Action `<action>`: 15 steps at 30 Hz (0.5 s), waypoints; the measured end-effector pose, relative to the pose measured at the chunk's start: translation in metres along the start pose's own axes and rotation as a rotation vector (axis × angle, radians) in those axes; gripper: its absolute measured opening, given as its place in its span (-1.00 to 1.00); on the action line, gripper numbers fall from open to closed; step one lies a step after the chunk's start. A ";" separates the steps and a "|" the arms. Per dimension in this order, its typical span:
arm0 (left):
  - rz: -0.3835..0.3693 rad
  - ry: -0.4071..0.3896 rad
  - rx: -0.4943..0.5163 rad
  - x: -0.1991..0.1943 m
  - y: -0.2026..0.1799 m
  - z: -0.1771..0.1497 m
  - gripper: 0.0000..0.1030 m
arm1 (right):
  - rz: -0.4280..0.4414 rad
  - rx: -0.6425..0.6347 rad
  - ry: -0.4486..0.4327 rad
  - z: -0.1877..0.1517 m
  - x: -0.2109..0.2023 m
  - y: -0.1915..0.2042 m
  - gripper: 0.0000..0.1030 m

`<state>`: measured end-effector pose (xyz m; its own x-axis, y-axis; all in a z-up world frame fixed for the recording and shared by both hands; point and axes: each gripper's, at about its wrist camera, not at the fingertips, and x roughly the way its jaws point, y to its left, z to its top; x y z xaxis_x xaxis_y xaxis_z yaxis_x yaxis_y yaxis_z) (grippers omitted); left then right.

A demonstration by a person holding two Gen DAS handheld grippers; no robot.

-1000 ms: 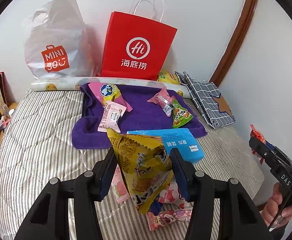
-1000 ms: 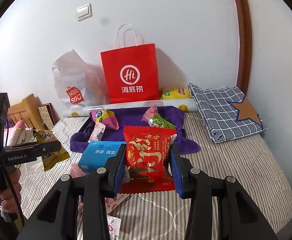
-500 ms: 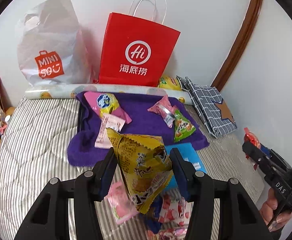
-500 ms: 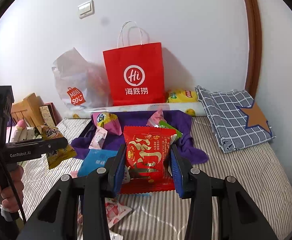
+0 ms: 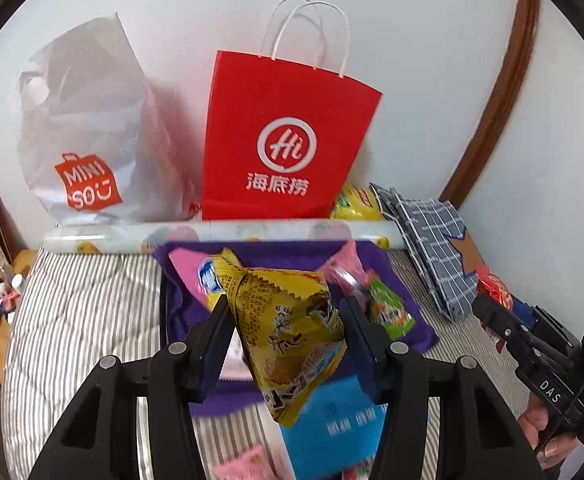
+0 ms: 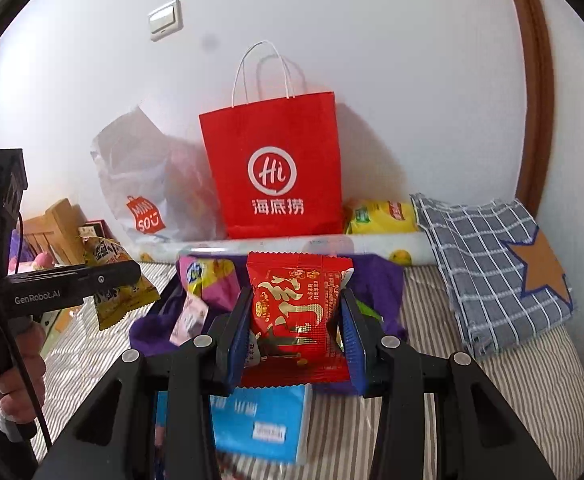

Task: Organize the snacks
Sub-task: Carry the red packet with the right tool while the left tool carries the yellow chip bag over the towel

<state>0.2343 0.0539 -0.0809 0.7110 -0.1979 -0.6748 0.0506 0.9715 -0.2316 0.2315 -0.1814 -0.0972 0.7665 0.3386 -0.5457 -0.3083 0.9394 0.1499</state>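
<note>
I've got the yellow snack packet (image 5: 292, 340) clamped in my left gripper (image 5: 283, 344) and the red snack packet (image 6: 298, 316) pinched in my right gripper (image 6: 296, 340), both lifted above the bed (image 6: 532, 380), likely bound for the red paper bag (image 6: 275, 168).

A yellow snack packet (image 5: 287, 340) with serrated edges is hanging tilted above the bedding, crumpled top pointing up-left. A red foil packet (image 6: 298, 312) with gold lettering is standing upright in the air, facing the right wrist camera. A pink-and-yellow packet (image 6: 207, 280), a pale pink sachet (image 6: 189, 318) and a green packet (image 5: 390, 312) are lying on a purple towel (image 5: 275, 254), a blue flat pack (image 6: 259, 420) sitting just in front of it
</note>
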 end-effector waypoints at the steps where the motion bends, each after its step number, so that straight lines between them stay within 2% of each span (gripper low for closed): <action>1: 0.001 -0.002 -0.006 0.004 0.003 0.006 0.00 | 0.003 0.001 -0.004 0.005 0.005 -0.001 -0.20; 10: 0.000 0.008 -0.057 0.046 0.019 0.037 0.00 | 0.044 -0.002 -0.012 0.034 0.049 -0.004 -0.20; 15: -0.006 0.054 -0.104 0.086 0.029 0.038 0.00 | 0.064 -0.025 0.061 0.024 0.088 -0.005 -0.19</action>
<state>0.3237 0.0702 -0.1187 0.6721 -0.2135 -0.7090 -0.0201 0.9519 -0.3058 0.3141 -0.1549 -0.1267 0.7094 0.3935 -0.5848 -0.3704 0.9140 0.1657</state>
